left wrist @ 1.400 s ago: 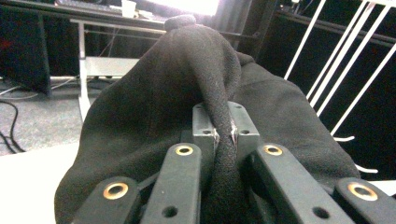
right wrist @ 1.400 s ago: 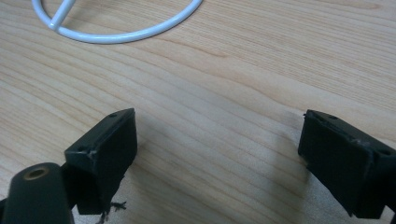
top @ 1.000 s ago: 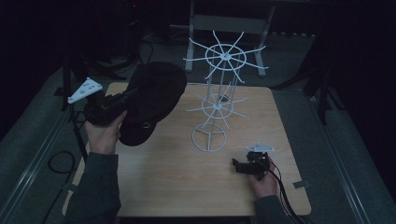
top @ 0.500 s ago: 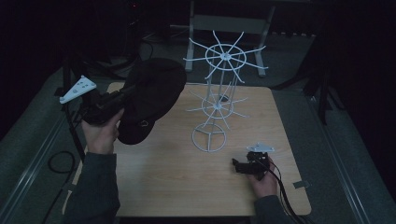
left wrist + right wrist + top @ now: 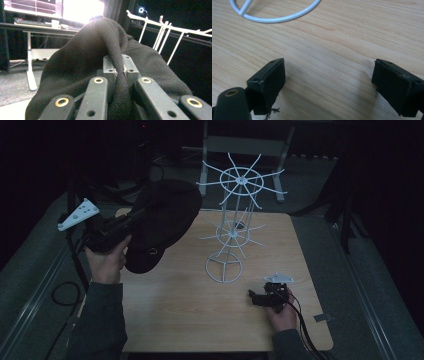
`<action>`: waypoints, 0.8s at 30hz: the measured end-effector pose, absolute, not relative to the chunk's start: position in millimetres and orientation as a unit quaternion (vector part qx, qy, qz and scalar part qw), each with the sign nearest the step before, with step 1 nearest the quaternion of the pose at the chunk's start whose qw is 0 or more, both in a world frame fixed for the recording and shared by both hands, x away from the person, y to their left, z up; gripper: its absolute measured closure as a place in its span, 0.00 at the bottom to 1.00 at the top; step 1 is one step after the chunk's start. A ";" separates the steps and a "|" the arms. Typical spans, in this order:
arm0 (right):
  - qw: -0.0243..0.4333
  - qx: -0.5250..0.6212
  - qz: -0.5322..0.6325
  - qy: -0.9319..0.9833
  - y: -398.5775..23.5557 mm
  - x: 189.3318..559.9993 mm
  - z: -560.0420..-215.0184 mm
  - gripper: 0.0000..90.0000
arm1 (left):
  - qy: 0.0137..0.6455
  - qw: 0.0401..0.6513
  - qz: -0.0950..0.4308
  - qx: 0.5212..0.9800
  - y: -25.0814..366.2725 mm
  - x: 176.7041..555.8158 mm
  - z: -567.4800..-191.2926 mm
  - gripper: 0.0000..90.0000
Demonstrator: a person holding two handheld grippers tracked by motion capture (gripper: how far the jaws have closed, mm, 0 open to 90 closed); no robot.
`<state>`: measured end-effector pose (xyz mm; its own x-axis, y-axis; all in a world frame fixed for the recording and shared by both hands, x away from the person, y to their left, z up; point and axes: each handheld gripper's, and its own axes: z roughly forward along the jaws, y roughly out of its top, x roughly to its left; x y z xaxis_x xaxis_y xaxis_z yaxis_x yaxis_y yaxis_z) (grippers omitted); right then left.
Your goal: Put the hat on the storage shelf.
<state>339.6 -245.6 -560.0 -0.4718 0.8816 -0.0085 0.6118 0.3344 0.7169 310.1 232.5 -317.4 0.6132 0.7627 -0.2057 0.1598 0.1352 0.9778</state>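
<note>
Black hat (image 5: 162, 222), soft fabric, held up off the table (image 5: 200, 320) at its far left, tilted, crown toward the white wire rack (image 5: 235, 227). Hat near the rack's upper spoked wheel, just left of it, not touching so far as can be told from the high view. Fold of the hat's cloth (image 5: 117, 57) pinched between the two pads of the left gripper (image 5: 119, 70), jaws clenched tight on it, fabric bulging above and below the pads. Same left gripper (image 5: 107, 231) gripped in the left hand (image 5: 106, 262) beyond the table's left edge, grey three-cornered plate on top, sleeve coming in from the bottom. White rack arms (image 5: 160, 32) behind the hat in the left gripper view.

Rack standing upright near the table's middle, ring base (image 5: 274, 15) flat on the wood. Right gripper (image 5: 265, 296) low over the near right part of the table, well apart from the hat, held in the right hand (image 5: 282, 312). Jaws of the right gripper (image 5: 328, 85) spread wide, released, bare wood grain between them. Small pale scrap (image 5: 321, 318) at the table's right edge.
</note>
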 end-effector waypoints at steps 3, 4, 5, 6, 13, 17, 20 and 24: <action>0.203 0.472 0.332 0.791 -245.5 339.7 -560.0 0.13 | 0.370 0.656 0.232 0.615 233.1 309.6 -315.5 0.95; 0.203 0.472 0.332 0.791 -245.6 339.6 -560.0 0.13 | 0.369 0.658 0.231 0.615 233.5 309.4 -314.9 0.95; 0.203 0.472 0.332 0.791 -245.6 339.6 -560.0 0.13 | 0.367 0.659 0.230 0.614 234.0 309.4 -314.2 0.95; 0.203 0.472 0.332 0.791 -245.6 339.6 -560.0 0.13 | 0.366 0.661 0.231 0.614 234.5 309.4 -313.6 0.95; 0.203 0.472 0.332 0.791 -245.5 339.6 -560.0 0.13 | 0.361 0.671 0.222 0.608 238.4 309.3 -312.2 0.95; 0.203 0.472 0.332 0.791 -245.5 339.6 -560.0 0.13 | 0.360 0.673 0.222 0.607 239.3 308.9 -311.4 0.95; 0.203 0.472 0.332 0.791 -245.5 339.6 -560.0 0.13 | 0.359 0.674 0.222 0.607 239.8 308.6 -310.4 0.95; 0.203 0.472 0.332 0.791 -245.5 339.6 -560.0 0.13 | 0.355 0.678 0.221 0.605 240.3 308.4 -308.7 0.95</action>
